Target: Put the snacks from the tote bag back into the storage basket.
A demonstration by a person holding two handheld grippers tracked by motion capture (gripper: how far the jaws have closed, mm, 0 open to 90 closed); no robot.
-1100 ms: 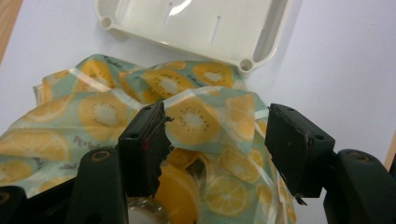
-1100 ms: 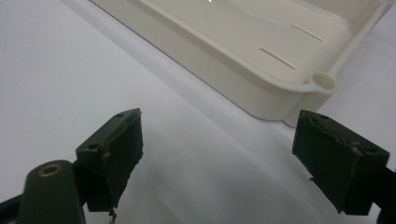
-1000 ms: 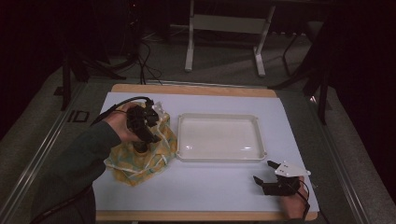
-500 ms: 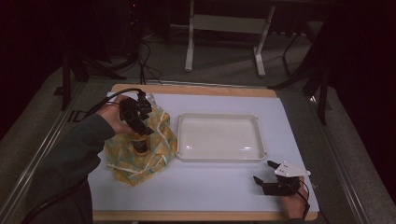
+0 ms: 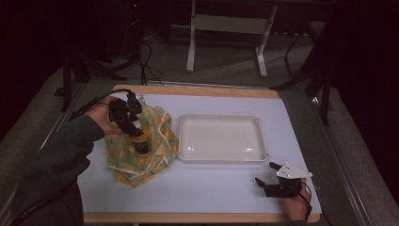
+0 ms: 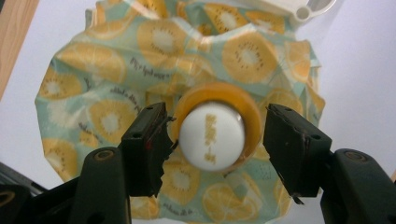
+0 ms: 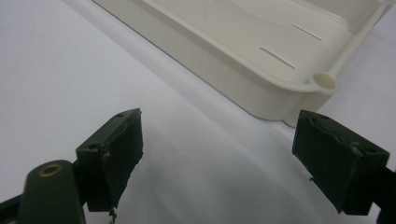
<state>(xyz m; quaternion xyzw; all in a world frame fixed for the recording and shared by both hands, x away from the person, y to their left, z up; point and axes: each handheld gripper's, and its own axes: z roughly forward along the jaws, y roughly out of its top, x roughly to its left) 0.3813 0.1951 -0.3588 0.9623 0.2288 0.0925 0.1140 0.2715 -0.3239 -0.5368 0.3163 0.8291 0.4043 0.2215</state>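
The orange bottle (image 6: 215,133) with the white cap (image 6: 212,135) stands on the fruit-print cloth (image 5: 141,141) at the left of the table (image 5: 211,188), left of the white tray (image 5: 221,139). The left gripper (image 5: 136,136) hangs over it, pointing down; in the left gripper view the bottle sits squarely between the two black jaws. The left jaw looks to be at the bottle's edge, and a narrow gap shows at the right jaw, so the gripper stands parted around the bottle rather than clamped on it.

Against the frames a second and half a second ago, the left hand (image 5: 101,117) has drawn a little toward the far left and the gripper now leans down toward the bottle from there; the bottle and the cloth lie where they did. The right gripper (image 5: 266,176) has not moved: it rests at the near right corner of the table, jaws spread wide with nothing between them, aimed at the tray's near corner.

The bottle is upright, its long axis vertical, its cap pointing up toward the left gripper's camera. The yellow print on the cap is too blurred to read.
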